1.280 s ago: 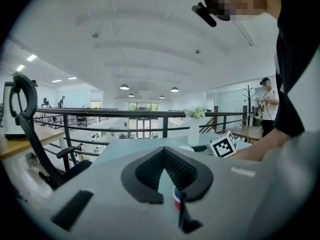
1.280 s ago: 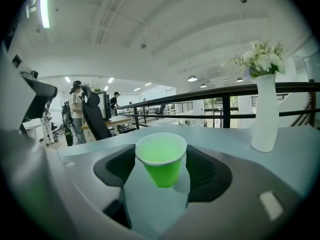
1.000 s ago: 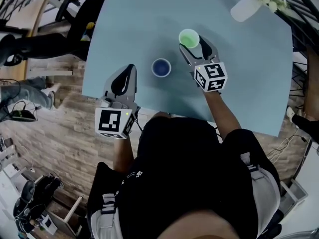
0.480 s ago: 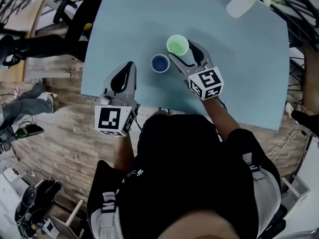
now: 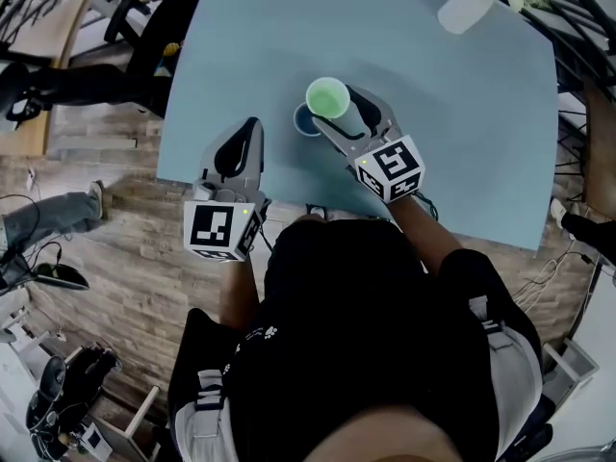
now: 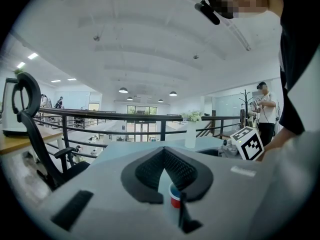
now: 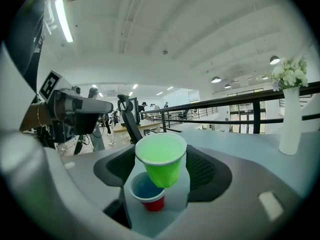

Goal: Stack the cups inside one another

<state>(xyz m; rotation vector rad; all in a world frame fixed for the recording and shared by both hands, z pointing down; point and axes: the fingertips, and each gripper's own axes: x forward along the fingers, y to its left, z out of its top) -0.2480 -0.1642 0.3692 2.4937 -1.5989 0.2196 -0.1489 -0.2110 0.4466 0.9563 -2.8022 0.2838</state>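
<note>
My right gripper (image 5: 345, 107) is shut on a green cup (image 5: 327, 97), its pads on the cup's two sides. The green cup (image 7: 161, 159) hangs slightly tilted, just above a small red cup with a blue inside (image 7: 148, 194). That red cup (image 5: 304, 121) stands upright on the light blue table (image 5: 462, 133), partly hidden under the green one. My left gripper (image 5: 251, 128) rests near the table's front left edge, shut with nothing in it. Past its closed fingertips the left gripper view shows the red cup (image 6: 175, 196).
A white vase with flowers (image 5: 472, 3) lies at the table's far right corner. An office chair (image 5: 144, 37) stands off the left edge, over a wooden floor. The table's near edge runs right below both grippers.
My right gripper has carried the green cup leftward and a little up, from beside the red cup to over it. The left gripper has stayed where it was.
</note>
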